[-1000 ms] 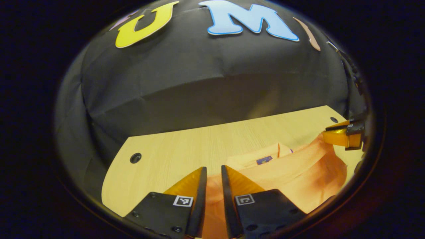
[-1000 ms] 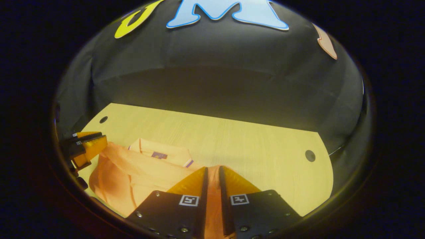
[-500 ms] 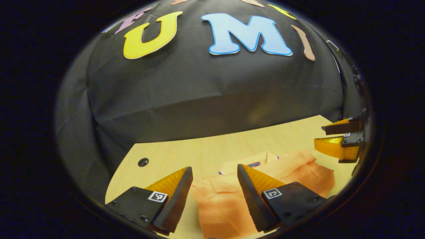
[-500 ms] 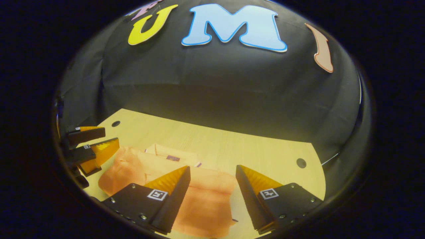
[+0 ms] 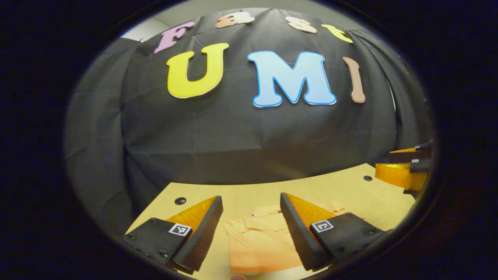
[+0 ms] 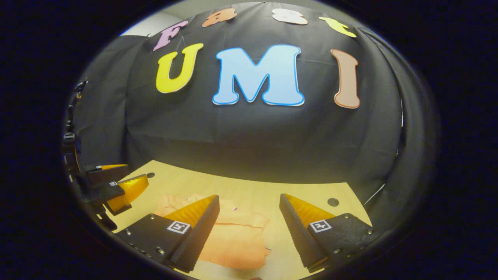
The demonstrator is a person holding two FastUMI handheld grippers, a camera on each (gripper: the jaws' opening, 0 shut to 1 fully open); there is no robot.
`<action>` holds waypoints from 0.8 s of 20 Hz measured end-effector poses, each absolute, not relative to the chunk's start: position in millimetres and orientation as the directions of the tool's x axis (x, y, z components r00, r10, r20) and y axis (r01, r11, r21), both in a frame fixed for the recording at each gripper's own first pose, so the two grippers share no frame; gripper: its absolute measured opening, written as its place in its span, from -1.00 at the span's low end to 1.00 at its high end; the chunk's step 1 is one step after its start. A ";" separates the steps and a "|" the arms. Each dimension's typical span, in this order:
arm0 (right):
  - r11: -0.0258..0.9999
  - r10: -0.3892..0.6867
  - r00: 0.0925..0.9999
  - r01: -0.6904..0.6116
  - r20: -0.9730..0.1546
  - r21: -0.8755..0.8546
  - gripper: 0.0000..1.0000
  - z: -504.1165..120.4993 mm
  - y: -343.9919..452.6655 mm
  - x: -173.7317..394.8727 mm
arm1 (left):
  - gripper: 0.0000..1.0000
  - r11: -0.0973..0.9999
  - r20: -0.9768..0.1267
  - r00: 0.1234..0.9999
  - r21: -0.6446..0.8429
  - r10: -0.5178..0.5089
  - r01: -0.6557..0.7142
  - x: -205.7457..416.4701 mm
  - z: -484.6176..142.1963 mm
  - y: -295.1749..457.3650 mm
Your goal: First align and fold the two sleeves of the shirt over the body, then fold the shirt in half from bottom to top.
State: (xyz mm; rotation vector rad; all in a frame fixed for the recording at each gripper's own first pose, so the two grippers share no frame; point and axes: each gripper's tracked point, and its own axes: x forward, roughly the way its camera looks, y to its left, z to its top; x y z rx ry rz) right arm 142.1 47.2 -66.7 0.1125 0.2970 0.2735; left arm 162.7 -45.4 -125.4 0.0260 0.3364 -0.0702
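An orange shirt [image 5: 258, 243] lies folded flat on the pale wooden table [image 5: 249, 194]. My left gripper [image 5: 251, 204] hangs open above it, its fingers wide apart with nothing between them. In the right gripper view the shirt [image 6: 233, 237] lies low between the fingers of my right gripper [image 6: 249, 202], which is open and holds nothing. The right gripper [image 5: 404, 169] also appears at the right edge of the left gripper view. The left gripper [image 6: 116, 184] sits at the left edge of the right gripper view, jaws apart.
The table has round holes near its corners [image 5: 180, 200] [image 6: 333, 202]. Black cloth walls rise just behind the table's far edge. Bare wood [image 6: 268, 190] stretches between the shirt and that edge.
Both grippers let go of the shirt and opened, then rose and pulled back. The shirt now lies folded on the table, lower and smaller in both views.
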 end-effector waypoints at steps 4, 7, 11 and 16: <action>0.955 0.277 0.942 -0.247 -0.193 0.162 0.91 -34.6 27.6 107.4 | 1.00 0.999 -0.237 0.970 -0.012 -0.054 0.052 121.1 -79.7 -51.0; 0.962 0.261 0.955 -0.247 -0.140 0.115 0.91 -20.7 14.0 86.9 | 0.84 0.999 -0.171 0.985 -0.032 -0.034 0.029 93.6 -54.8 -50.9; 0.963 0.263 0.958 -0.253 -0.113 0.089 0.91 -14.3 13.3 56.0 | 1.00 0.999 -0.103 0.995 -0.031 -0.010 0.007 63.9 -29.0 -44.7; 0.972 0.233 0.969 -0.228 -0.083 0.064 0.91 -4.6 16.6 31.2 | 0.99 0.999 -0.040 0.999 -0.047 -0.030 0.028 44.9 -11.1 -42.1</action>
